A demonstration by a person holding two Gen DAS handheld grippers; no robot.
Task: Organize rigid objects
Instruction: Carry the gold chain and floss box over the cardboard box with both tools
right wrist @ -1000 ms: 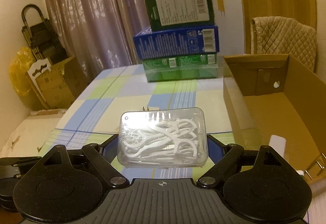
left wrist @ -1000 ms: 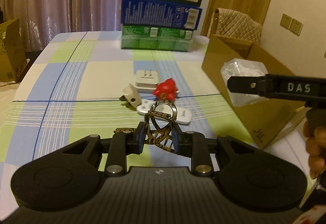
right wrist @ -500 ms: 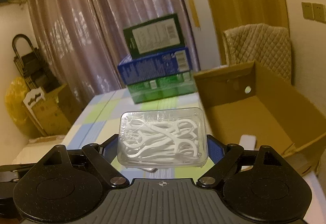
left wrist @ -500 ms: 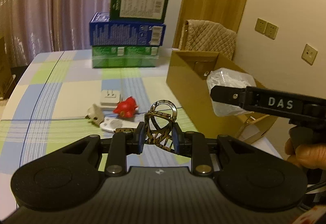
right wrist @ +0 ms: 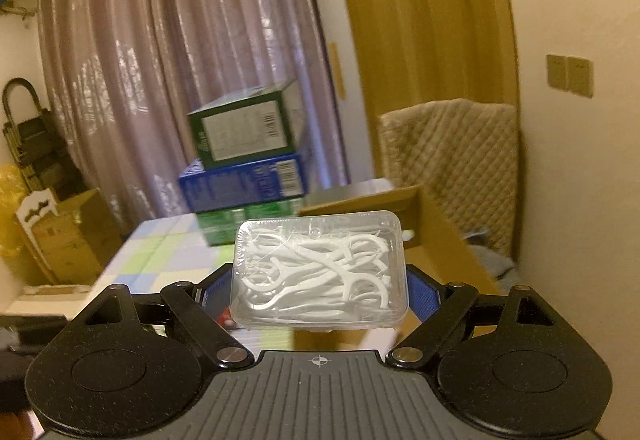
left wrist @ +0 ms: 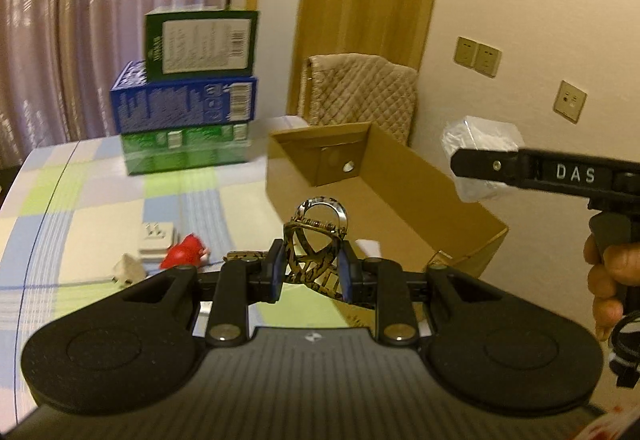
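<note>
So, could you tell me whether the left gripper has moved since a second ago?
Yes. The left gripper, shut on the watch, has swung right toward the cardboard box; the stacked boxes have slid left in its view.

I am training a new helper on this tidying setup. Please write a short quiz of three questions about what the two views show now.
1. True or false: the left gripper is shut on the patterned metal bracelet.
2. The right gripper holds: A) a red toy, B) the clear plastic box of white floss picks, C) nothing.
3. Which box tops the stack beside the open brown cardboard box?

Key: 1 true. 2 B. 3 The dark green box.
</note>
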